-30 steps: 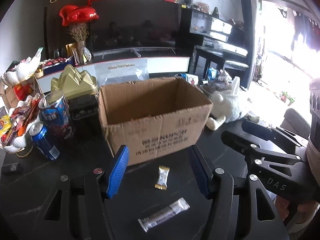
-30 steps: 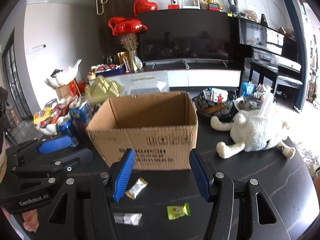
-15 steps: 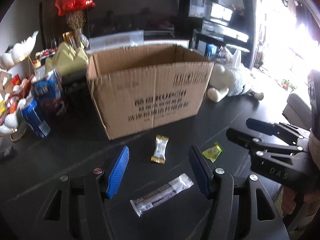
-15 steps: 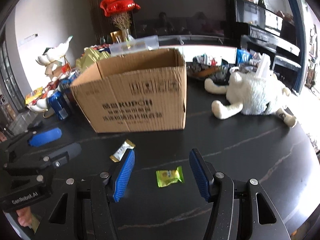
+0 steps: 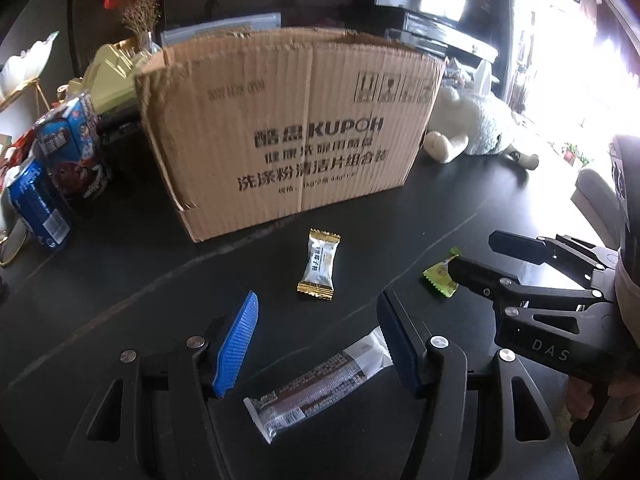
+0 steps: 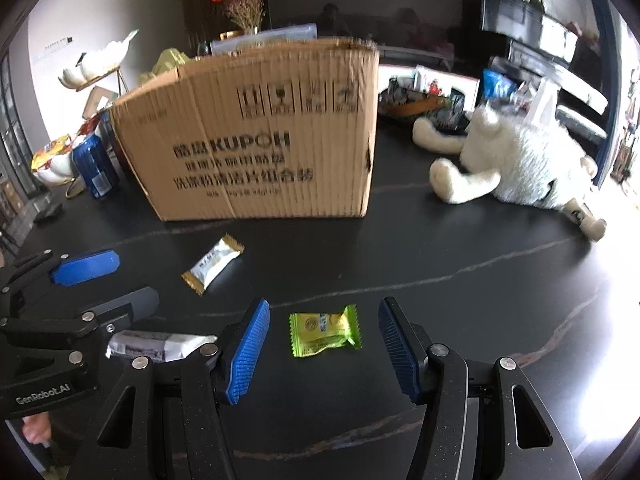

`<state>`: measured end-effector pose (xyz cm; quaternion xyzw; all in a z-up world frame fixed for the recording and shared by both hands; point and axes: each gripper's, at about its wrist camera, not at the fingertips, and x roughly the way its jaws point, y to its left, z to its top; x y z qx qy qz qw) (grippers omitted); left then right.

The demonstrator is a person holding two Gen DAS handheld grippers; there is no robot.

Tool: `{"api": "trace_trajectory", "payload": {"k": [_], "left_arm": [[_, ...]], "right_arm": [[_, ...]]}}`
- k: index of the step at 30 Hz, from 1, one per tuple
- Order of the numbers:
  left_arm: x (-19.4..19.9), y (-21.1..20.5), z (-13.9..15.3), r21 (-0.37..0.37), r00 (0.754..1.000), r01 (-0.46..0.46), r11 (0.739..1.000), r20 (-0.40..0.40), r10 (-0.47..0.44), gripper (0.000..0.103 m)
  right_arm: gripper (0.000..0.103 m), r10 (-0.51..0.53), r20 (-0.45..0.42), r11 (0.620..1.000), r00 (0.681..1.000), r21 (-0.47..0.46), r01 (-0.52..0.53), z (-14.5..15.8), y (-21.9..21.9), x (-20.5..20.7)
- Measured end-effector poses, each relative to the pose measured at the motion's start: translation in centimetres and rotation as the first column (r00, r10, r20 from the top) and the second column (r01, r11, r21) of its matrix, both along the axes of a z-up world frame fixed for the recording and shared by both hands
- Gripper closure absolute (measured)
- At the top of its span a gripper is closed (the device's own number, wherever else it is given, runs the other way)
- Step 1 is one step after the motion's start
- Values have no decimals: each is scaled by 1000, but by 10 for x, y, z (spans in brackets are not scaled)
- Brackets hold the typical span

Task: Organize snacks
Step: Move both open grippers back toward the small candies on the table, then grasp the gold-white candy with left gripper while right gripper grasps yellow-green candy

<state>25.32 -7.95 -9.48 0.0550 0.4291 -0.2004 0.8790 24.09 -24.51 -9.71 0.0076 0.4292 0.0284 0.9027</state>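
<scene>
While three wrapped snacks lie on the black table (image 6: 460, 264) in front of the cardboard box (image 5: 296, 128), each gripper stands over one with its jaws apart and nothing held. The green candy (image 6: 325, 335) lies between the pads of the right gripper (image 6: 324, 346). The long bar (image 5: 316, 388) lies between the pads of the left gripper (image 5: 318, 346). The white-and-gold candy (image 5: 319, 266) lies between both and the box. A blue can (image 5: 36, 202) stands left of the box; a white plush toy (image 6: 520, 164) lies right of it.
</scene>
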Motion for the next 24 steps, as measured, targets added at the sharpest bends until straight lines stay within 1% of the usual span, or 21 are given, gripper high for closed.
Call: {"api": "trace_trajectory", "payload": {"k": [6,9,15,17,20,22,24], "left_arm": [[20,-7,-14,13,999,23,1000,-47,-22,42],[31,-12,-18,18,997,33,999,-64,-32,43],[46,-19,-28,56,996,46,997,-78,-42,44],[51,-20,-31,57,994,45,997,-99,-39,49],[57,-22,-36,59,991,54,997,-123,-46,52],[59,-22,-37,63,993,42,997,-110,-35,57],[60,-25,-38,58,993,43,997,-113,-37,59]], "right_arm": [[45,-22,-80,1000,997,9,23,-20,-6,9],[45,-32,-91,999,995,1,33,-24,-7,12],[45,-43,-103,999,994,-8,42,-28,-7,15],[45,-43,-108,999,993,-13,41,-29,-6,17],[45,-39,-106,999,994,-27,36,-29,-4,19],[45,-40,-104,999,994,-32,37,-30,-4,19],[45,-38,-103,999,994,-40,34,-30,-2,19]]}}
